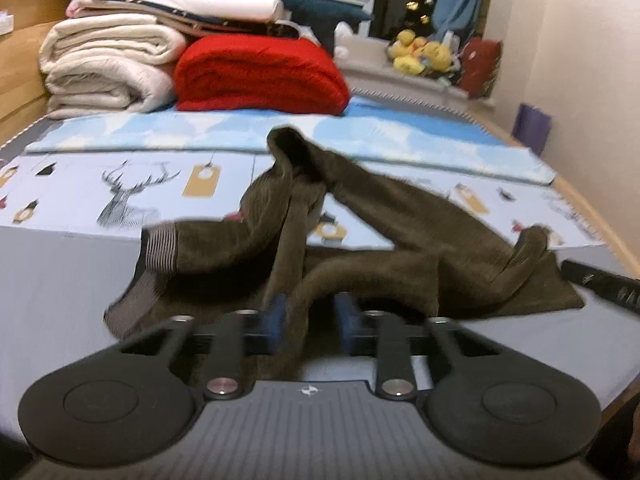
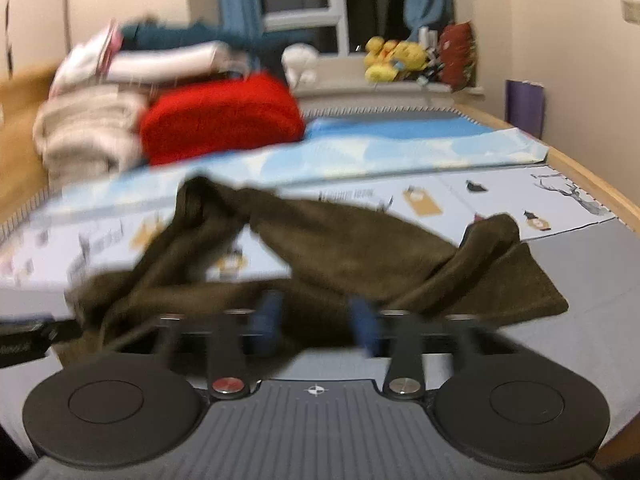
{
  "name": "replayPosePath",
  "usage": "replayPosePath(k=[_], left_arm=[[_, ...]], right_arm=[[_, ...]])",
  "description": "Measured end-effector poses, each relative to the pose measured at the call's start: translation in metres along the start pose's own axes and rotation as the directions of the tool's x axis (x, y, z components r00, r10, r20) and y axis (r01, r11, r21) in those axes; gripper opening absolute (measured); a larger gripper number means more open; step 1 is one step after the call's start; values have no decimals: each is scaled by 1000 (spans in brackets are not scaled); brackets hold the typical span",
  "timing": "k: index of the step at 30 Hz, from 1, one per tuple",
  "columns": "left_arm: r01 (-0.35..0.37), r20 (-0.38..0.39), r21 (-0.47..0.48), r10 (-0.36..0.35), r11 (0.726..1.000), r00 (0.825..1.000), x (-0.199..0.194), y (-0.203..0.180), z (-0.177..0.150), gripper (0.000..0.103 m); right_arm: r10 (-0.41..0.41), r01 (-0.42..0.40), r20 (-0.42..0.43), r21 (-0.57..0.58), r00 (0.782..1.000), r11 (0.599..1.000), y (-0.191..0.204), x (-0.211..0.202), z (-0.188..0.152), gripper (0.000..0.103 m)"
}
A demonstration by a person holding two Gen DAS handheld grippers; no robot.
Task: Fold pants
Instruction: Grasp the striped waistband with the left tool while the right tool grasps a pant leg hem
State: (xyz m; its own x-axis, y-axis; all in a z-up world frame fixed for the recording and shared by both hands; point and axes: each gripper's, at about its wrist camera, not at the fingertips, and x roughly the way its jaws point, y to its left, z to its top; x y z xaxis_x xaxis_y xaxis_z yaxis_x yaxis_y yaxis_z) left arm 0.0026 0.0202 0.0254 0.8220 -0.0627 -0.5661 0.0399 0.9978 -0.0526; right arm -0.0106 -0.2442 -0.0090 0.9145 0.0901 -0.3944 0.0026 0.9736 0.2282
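Note:
Dark olive-brown pants (image 1: 360,232) lie crumpled on the bed, with striped grey cuffs (image 1: 156,256) at the left. They also show in the right wrist view (image 2: 340,248). My left gripper (image 1: 310,320) has its blue pads either side of a fold of the pants, which runs down between the fingers. My right gripper (image 2: 316,316) stands with blue pads apart over the near edge of the pants; the view is blurred and the cloth lies between and behind the pads. The tip of the other gripper (image 1: 600,280) shows at the right in the left wrist view.
The bed has a grey sheet (image 1: 60,300) and a light blue printed cover (image 1: 120,184). Folded cream blankets (image 1: 108,64) and a red blanket (image 1: 260,76) are stacked at the far left. Yellow plush toys (image 1: 420,54) sit on the windowsill. A wall runs along the right.

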Motion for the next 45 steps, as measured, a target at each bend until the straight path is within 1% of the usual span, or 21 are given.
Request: replayPosePath(k=[4,7,9,11,12,14,15,17,20,21,23,26,28,29,31,35,37,38,41,43,45], left_arm=[[3,80,126,-13,992,997,-1,36,42,23],[-54,54,175,45,983,998,27,75,62,23],[-138,-5,151,140,979,990,58,107,59,23],[-223,-209,51,229,973,951,95,141,58,23],[-241,-272,-32,224,970,936,104,157,62,23],[-235,-341,-152,172,960,924,118,177,66,29],[-222,-365,-191,141,956,920,125,183,61,40],[-216,-413,-214,112,953,904,141,184,53,56],[-167,-440,-216,56,962,896,165,182,36,67],[-166,-446,-193,64,967,893,170,178,36,75],[-173,-463,-142,89,975,882,178,176,34,78],[-171,-517,-125,83,977,852,199,181,23,78],[-169,-553,-117,77,979,830,212,181,17,78],[-165,-565,-109,75,980,822,216,180,15,78],[-162,-581,-84,83,983,810,221,177,11,78],[-142,-566,-24,103,990,818,216,168,11,64],[-130,-550,19,118,991,827,208,162,12,53],[-120,-538,36,120,992,834,202,160,14,36],[-104,-511,68,124,992,851,183,160,18,12],[-68,-510,75,97,995,855,168,161,18,10],[-21,-532,93,67,995,844,156,160,10,9]], right_arm=[[-54,48,108,60,993,997,-57,-7,37,17],[-144,138,60,90,988,986,-111,11,55,19],[-212,221,-63,199,975,955,-161,35,58,34],[-223,297,-237,345,946,891,-215,62,47,38],[-211,328,-301,420,930,846,-236,70,40,38],[-150,364,-389,565,909,741,-276,87,21,38],[-110,386,-442,604,890,698,-282,107,7,38],[-91,421,-485,632,870,651,-297,130,0,40],[-126,483,-524,631,842,606,-299,155,-12,50],[-131,498,-535,630,834,596,-299,162,-14,51],[-124,513,-560,619,819,595,-295,172,-20,52],[-176,542,-581,549,795,636,-281,186,-12,53],[-209,544,-574,505,791,671,-274,189,-6,38],[-228,553,-574,490,787,674,-273,190,-4,19],[-234,547,-559,495,795,675,-273,190,-1,14],[-297,508,-441,510,847,694,-277,160,18,12],[-392,521,-345,512,853,683,-286,132,32,11],[-439,542,-317,508,840,670,-291,120,36,11],[-541,626,-327,513,775,588,-321,82,32,11],[-602,709,-383,475,700,522,-340,64,23,11],[-582,733,-447,454,679,507,-358,54,11,11]])
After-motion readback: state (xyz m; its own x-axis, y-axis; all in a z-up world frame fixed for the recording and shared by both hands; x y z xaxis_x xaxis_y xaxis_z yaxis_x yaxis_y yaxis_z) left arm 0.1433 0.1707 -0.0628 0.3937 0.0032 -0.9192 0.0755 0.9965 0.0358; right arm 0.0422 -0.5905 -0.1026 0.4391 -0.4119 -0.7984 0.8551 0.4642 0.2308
